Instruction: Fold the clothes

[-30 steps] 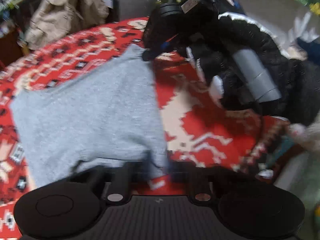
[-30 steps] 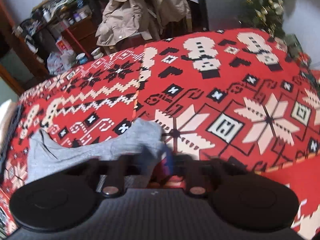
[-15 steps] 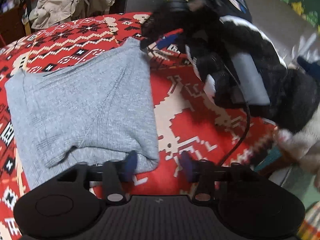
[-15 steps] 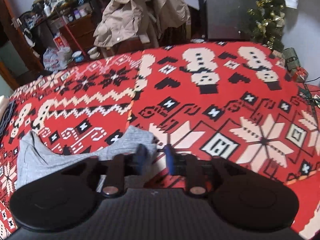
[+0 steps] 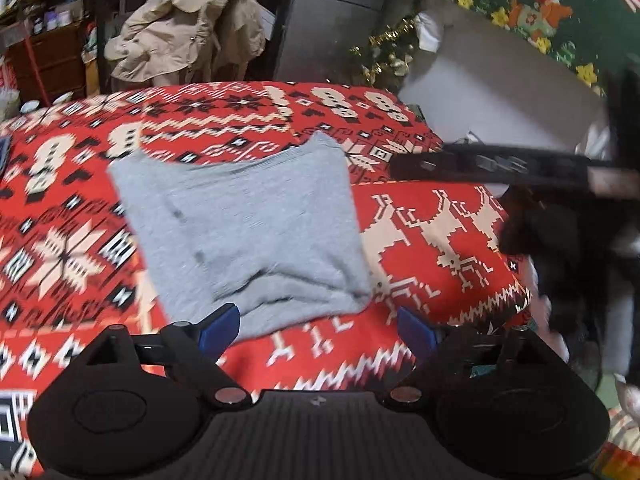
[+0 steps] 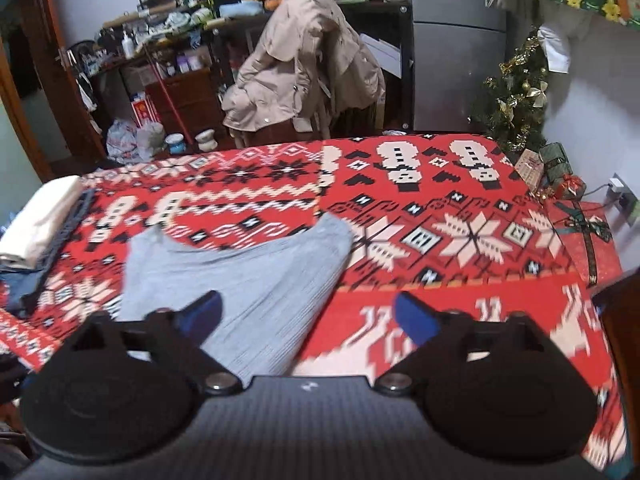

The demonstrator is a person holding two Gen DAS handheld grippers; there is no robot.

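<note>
A crowded room is seen, with a tan coat (image 5: 188, 24) hung at the far side and a small Christmas tree (image 6: 516, 96) at the far right. The table (image 5: 440, 232) is covered by a red patterned cloth.

In the left wrist view, a grey garment (image 5: 248, 224) is laid flat on the table, folded into a rough square. It is found just ahead of the left hand-held gripper (image 5: 318, 326) and a little to its left. Its near edge is just past the left blue finger, and its long side runs from near to far. The jaws are spread wide and nothing is held. A dark bar, perhaps the other tool, is seen blurred at the right.

In the right wrist view, the same grey garment (image 6: 248, 280) is seen ahead and to the left of the right hand-held gripper (image 6: 308, 316). These jaws are wide apart too, and nothing is held. The garment seems about as near to one gripper as to the other. A pile of folded clothes (image 6: 36, 224) is seen at the far left edge. No boxes or baskets are seen on the table.
</note>
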